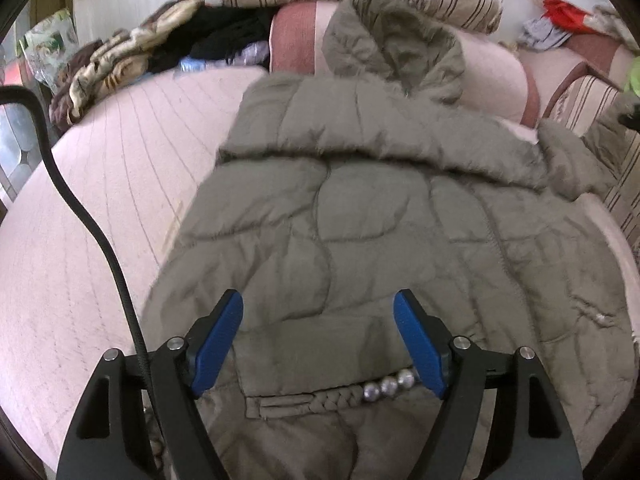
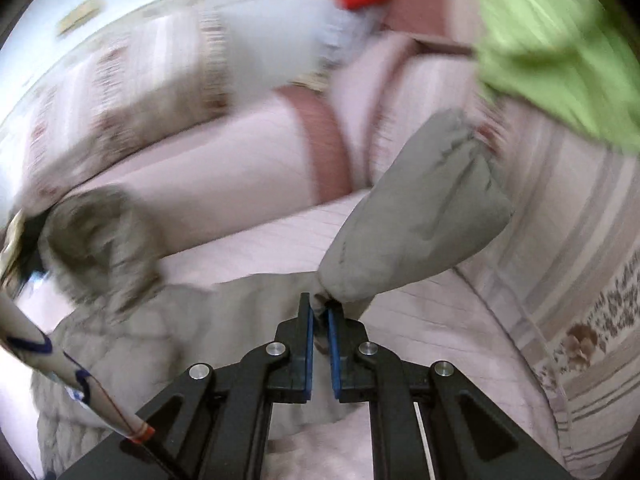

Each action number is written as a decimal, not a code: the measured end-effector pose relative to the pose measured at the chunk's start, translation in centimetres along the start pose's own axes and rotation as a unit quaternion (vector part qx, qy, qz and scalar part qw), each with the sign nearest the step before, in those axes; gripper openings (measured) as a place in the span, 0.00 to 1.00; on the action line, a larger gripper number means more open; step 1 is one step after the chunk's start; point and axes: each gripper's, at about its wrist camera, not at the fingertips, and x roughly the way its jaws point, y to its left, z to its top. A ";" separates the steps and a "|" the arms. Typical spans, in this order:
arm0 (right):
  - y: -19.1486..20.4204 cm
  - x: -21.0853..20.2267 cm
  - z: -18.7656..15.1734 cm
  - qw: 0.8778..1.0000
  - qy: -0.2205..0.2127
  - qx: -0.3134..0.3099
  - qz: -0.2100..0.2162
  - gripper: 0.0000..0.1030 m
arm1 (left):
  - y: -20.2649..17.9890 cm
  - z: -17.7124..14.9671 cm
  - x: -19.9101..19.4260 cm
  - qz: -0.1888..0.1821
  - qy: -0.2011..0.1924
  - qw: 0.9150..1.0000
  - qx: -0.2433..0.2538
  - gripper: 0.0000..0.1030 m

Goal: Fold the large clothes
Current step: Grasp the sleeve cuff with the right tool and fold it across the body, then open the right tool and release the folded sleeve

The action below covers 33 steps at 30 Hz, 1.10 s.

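Grey-green quilted puffer coat with fur-trimmed hood (image 1: pixel 360 208): spread on pale pink quilted bed cover (image 1: pixel 100 208), frame centre. Left gripper (image 1: pixel 318 344): blue pads wide, hovering over hem, nothing gripped. Right gripper (image 2: pixel 319 334): clamped on coat's padded sleeve (image 2: pixel 416 220), lifted centre-right.

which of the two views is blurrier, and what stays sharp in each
Right wrist view: heavy motion smear over the pink striped bedding and bright green cloth; only the right gripper and the grey padded sleeve it pinches stay fairly crisp. Left wrist view: mostly sharp, with fisheye bending at the edges; the grey quilted hooded coat and open left gripper read clearly.
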 end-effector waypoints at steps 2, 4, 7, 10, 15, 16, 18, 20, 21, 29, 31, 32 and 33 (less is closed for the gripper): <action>3.8 -1.0 -0.4 0.999 -0.007 -0.037 0.021 0.07 | -0.1 0.3 -1.0 0.006 -0.020 1.000 0.004 0.75; 8.8 -2.0 -1.2 0.995 -0.010 -0.078 0.055 0.07 | 0.2 0.7 -1.8 0.009 -0.035 0.999 0.003 0.75; 15.7 -2.3 -3.2 0.986 -0.005 -0.130 0.101 0.07 | 1.2 1.2 -2.8 0.005 -0.048 0.999 -0.011 0.75; 21.9 -1.7 -6.4 0.975 0.017 -0.171 0.140 0.07 | 2.5 1.6 -3.6 0.015 -0.064 0.998 -0.022 0.75; 29.0 1.4 -12.1 0.956 0.080 -0.223 0.175 0.07 | 5.1 2.3 -4.3 0.029 -0.075 0.995 -0.053 0.75; 30.4 2.4 -13.6 0.951 0.096 -0.237 0.172 0.07 | 5.5 2.3 -4.4 0.029 -0.076 0.995 -0.060 0.75; 31.6 4.0 -15.4 0.945 0.127 -0.248 0.169 0.08 | 6.5 2.3 -4.6 0.032 -0.077 0.994 -0.072 0.75; 32.0 5.2 -16.9 0.945 0.147 -0.247 0.157 0.10 | 7.0 2.2 -4.9 0.034 -0.077 0.993 -0.078 0.75; 32.1 4.9 -17.0 0.946 0.147 -0.243 0.153 0.11 | 7.1 2.0 -5.1 0.034 -0.078 0.993 -0.079 0.75; 27.1 -1.3 -17.2 0.957 0.123 -0.189 0.180 0.65 | 6.7 1.6 -4.8 0.042 -0.063 0.995 -0.072 0.75; 24.2 -2.9 -17.4 0.965 0.105 -0.161 0.180 0.73 | 6.6 1.4 -4.9 0.040 -0.062 0.994 -0.074 0.75; 22.7 -3.5 -17.6 0.966 0.108 -0.143 0.188 0.73 | 6.5 1.3 -5.1 0.042 -0.064 0.994 -0.074 0.75; 21.8 -3.8 -17.8 0.966 0.111 -0.133 0.193 0.73 | 6.3 1.2 -5.3 0.046 -0.067 0.994 -0.071 0.75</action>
